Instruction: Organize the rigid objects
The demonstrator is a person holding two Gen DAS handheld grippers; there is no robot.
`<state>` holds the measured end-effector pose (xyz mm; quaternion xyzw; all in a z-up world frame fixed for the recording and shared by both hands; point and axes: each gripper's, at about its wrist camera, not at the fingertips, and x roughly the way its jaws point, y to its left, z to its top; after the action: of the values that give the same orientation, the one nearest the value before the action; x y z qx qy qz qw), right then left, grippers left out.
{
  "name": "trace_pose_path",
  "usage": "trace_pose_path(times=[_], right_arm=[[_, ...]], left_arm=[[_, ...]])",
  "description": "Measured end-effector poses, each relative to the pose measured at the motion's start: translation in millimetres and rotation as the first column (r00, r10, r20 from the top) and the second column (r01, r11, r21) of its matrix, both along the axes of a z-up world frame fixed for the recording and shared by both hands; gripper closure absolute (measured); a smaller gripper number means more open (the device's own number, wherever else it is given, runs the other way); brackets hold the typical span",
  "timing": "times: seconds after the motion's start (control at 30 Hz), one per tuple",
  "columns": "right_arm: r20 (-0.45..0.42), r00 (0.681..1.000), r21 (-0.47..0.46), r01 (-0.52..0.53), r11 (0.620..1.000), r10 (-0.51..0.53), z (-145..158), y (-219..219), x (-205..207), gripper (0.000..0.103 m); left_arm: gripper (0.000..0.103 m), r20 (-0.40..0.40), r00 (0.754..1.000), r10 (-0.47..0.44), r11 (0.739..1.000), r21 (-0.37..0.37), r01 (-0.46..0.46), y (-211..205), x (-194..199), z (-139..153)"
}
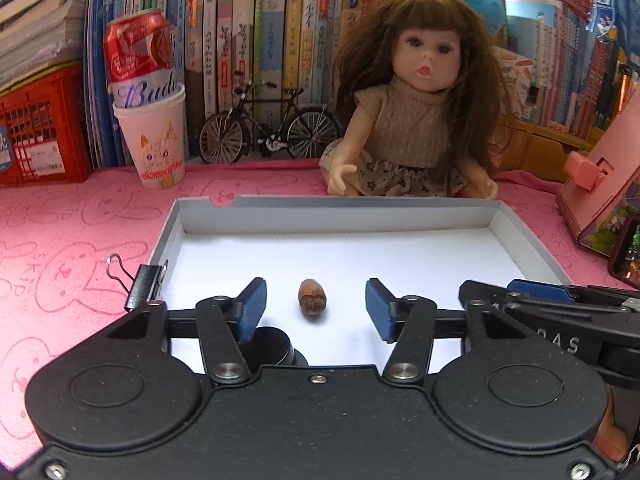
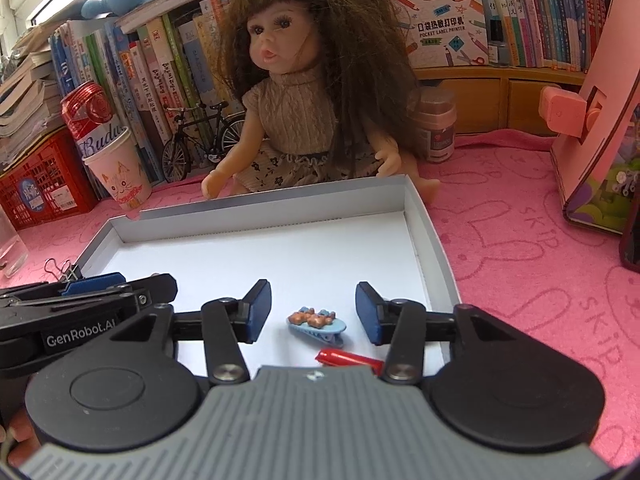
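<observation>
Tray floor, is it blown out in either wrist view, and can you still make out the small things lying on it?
Left wrist view: the tray floor glares near-white, yet the brown nut stays sharp, between the open left gripper fingers. Right wrist view: the floor is bright too, and the blue hair clip and red piece read clearly; fisheye bends the bookshelf edges.

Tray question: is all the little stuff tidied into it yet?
Partly. The nut, the bear hair clip and a red piece already lie in the white tray. Both tools, left and right, are open and hold nothing. The binder clip is still outside the tray's left edge.
</observation>
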<state>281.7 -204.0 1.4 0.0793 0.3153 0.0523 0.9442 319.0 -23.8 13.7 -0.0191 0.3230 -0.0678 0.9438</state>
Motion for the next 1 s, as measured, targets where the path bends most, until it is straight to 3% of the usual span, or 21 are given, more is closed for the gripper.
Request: trace_pose_path(times=[0.4,1.0], right_arm=[[0.073,0.997,-0.029,0.016,0.999,-0.013,28.4,0.6,-31.2,0.026],[0.146,0.989,-0.043,0.025,0.999,-0.018,52.4,-1.0,-82.8,0.018]], left_arm=[[0.028,0.076,0.997,-0.005,1.0,0.016,0.004,4.1,-34.4,28.7],[0.022,0.141,0.99,-0.014,0.998,0.056,0.006,4.4,-92.7,51.8]])
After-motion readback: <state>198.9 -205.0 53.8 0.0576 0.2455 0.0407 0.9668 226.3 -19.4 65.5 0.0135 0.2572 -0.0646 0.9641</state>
